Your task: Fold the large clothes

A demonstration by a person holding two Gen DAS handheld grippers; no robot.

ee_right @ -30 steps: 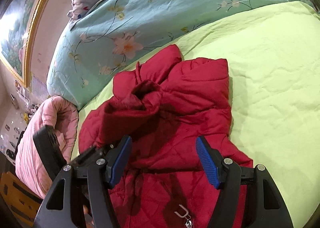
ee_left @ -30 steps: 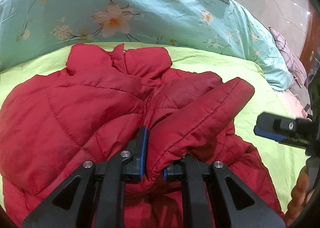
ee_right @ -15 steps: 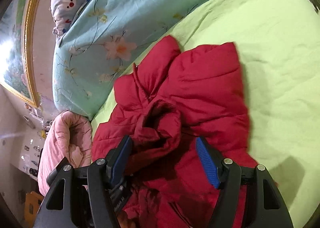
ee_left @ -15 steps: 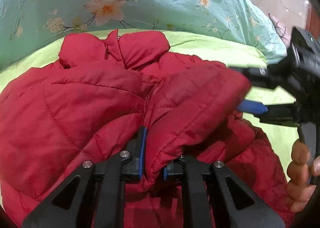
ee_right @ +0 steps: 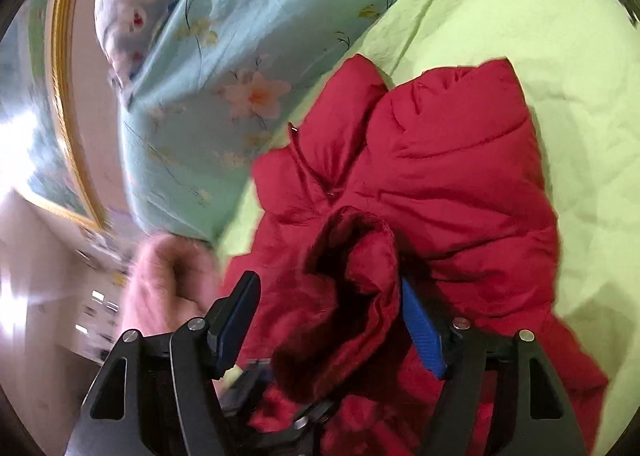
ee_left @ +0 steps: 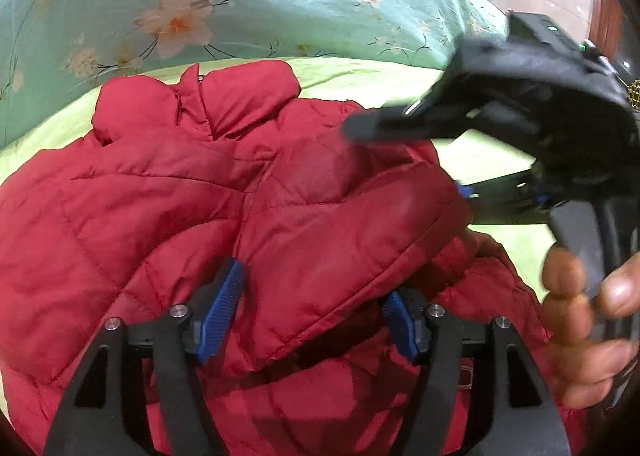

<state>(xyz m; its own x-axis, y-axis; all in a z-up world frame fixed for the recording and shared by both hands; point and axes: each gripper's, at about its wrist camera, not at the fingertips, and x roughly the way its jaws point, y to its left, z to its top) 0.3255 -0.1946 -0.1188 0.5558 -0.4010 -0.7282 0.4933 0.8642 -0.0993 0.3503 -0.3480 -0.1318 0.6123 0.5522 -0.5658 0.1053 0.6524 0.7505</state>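
The red puffer jacket (ee_left: 132,223) lies on the green sheet (ee_right: 500,7). Its sleeve (ee_left: 340,256) runs between the left gripper (ee_left: 310,316)'s 2 spread fingers; the cuff (ee_right: 356,256) sits between the right gripper (ee_right: 332,330)'s wide-apart pads.

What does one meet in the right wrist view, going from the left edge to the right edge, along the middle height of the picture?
Gold picture frame → floral blue quilt → red padded jacket → green bed sheet.
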